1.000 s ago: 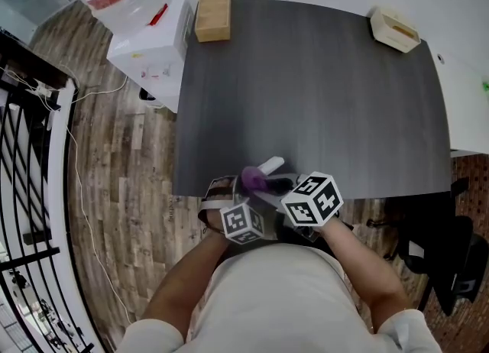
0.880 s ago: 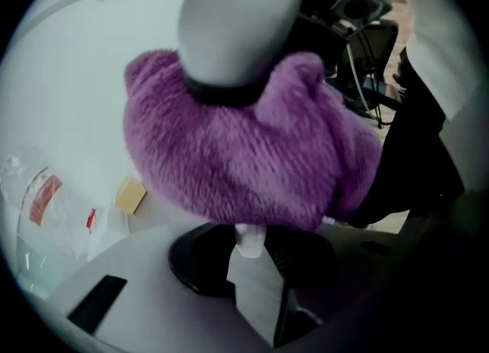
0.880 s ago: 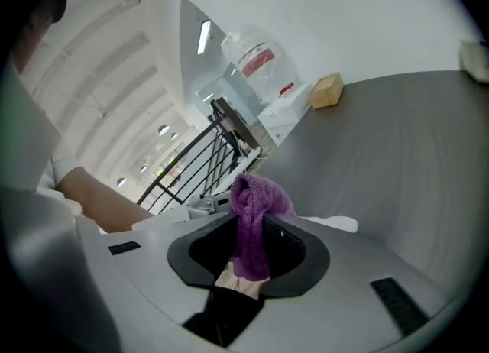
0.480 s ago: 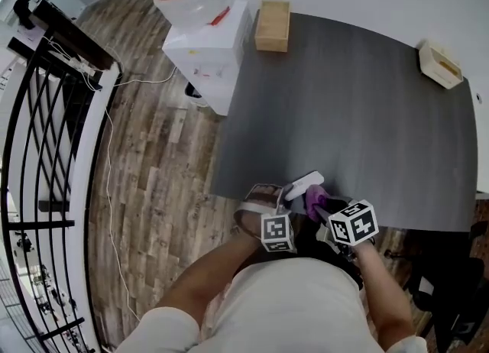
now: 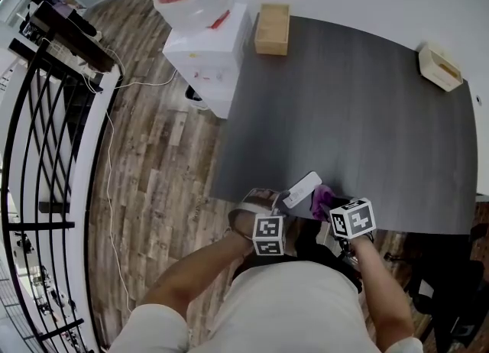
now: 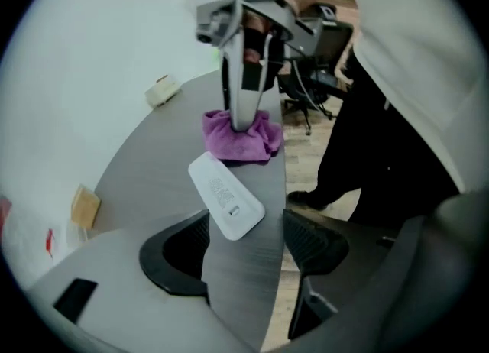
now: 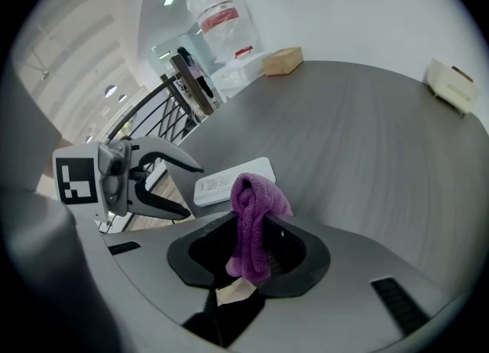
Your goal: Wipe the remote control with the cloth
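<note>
The white remote control (image 6: 227,195) lies flat on the dark table (image 5: 359,107) near its front edge, also seen as the white remote (image 5: 302,189). My left gripper (image 6: 244,225) is open. Its jaws have just been opening, and the remote's near end lies between the tips without touching either pad. My right gripper (image 7: 256,248) is shut on the purple cloth (image 7: 252,214). The cloth (image 6: 241,136) hangs bunched from it and rests on the table at the remote's far end. In the head view the cloth (image 5: 321,200) sits right of the remote.
A wooden box (image 5: 273,29) and a beige box (image 5: 439,67) stand at the table's far edge. A water dispenser (image 5: 206,34) stands left of the table, with a black railing (image 5: 46,114) beyond. An office chair (image 6: 321,38) is at the right.
The left jaws have spread wide and the remote, held before, now lies on the table. The right gripper has come down with the cloth beside the remote.
</note>
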`<action>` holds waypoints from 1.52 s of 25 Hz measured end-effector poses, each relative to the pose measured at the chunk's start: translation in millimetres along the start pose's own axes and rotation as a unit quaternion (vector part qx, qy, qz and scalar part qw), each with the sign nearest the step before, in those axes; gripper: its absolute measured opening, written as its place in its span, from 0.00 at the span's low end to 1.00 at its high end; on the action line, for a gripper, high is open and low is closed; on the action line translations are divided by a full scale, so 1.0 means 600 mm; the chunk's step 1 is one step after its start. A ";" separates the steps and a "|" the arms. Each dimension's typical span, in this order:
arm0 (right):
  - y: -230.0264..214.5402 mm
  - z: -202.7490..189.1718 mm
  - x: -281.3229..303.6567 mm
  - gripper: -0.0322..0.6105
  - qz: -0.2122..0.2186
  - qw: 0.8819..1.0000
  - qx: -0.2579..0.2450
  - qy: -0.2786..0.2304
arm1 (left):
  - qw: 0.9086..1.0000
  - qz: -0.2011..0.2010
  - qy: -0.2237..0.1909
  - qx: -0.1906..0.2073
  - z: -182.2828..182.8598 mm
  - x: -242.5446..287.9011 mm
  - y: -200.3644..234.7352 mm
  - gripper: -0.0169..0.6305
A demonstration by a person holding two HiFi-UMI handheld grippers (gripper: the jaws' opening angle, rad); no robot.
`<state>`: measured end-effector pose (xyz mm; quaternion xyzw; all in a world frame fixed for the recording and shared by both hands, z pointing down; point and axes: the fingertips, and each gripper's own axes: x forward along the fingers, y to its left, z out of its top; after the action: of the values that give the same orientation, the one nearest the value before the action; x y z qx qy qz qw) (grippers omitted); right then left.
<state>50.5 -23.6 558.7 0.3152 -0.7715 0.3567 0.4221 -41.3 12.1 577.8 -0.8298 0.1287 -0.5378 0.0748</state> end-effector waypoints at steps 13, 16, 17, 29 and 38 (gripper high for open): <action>-0.022 0.073 0.024 0.21 -0.061 0.992 -0.109 0.001 | 0.979 0.000 -0.030 -0.201 -0.014 0.006 0.017 0.43; -0.038 0.098 0.001 0.21 -0.103 0.981 -0.167 0.002 | 0.974 -0.009 -0.033 -0.225 -0.007 0.016 0.012 0.43; -0.040 0.111 -0.002 0.21 -0.117 0.974 -0.192 0.003 | 0.973 -0.009 -0.034 -0.229 -0.007 0.017 0.012 0.43; 0.032 0.157 0.069 0.21 -0.156 0.848 -0.501 0.082 | 0.965 0.004 -0.048 -0.259 0.001 0.015 0.000 0.43; 0.078 0.113 0.063 0.21 -0.142 0.826 -0.539 0.081 | 0.958 0.005 -0.036 -0.285 -0.001 0.018 0.006 0.43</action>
<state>-32.2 -60.3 552.1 0.1129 -0.7508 -0.1555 0.6320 -38.0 5.4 586.2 -0.8346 0.2784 -0.4485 -0.1572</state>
